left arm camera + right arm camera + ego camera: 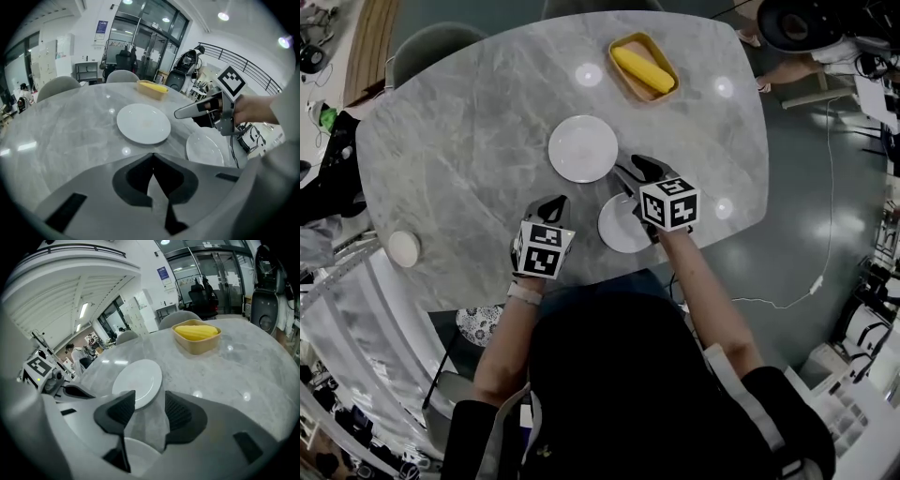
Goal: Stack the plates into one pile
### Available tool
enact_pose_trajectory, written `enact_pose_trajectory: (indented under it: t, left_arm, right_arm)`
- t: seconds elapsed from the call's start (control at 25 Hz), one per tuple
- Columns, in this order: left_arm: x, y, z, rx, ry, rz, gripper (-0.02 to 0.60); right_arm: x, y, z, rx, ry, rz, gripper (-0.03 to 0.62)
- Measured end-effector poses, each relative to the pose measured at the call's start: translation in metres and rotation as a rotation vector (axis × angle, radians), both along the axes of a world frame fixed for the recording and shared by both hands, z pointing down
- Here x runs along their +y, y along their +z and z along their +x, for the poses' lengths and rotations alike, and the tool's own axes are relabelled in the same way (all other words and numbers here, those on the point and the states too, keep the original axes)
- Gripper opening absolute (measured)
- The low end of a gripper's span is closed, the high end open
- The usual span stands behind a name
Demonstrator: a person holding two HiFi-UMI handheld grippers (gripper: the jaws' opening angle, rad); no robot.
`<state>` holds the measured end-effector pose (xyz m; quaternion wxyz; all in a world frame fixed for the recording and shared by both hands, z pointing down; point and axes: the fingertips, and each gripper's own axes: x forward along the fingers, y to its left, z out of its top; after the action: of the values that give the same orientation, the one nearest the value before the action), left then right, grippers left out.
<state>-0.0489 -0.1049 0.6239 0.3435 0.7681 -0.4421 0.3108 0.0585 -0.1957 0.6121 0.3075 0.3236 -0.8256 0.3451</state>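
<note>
You have even, bright light from ceiling lights (223,16), which leave round glare spots (588,74) on the glossy table (469,141) and only soft shadows. Both gripper views bend strongly toward their edges, and their corners are black.

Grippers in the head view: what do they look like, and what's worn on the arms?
The left gripper and right gripper match: grey tapering shells, dark ribbed fingers, each topped by a white cube with black square markers. The arms have black sleeves that leave the forearms bare, and a pale band circles the left wrist.
</note>
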Motion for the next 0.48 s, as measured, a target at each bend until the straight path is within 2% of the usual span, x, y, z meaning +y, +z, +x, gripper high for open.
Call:
enact_pose_trajectory:
  t: [0.48]
  left_arm:
    - [-0.044, 0.015, -0.016, 0.052, -0.027, 0.017, 0.003]
  right_arm:
    - [-0.024, 0.021, -0.027, 0.017, 0.012, -0.020, 0.206]
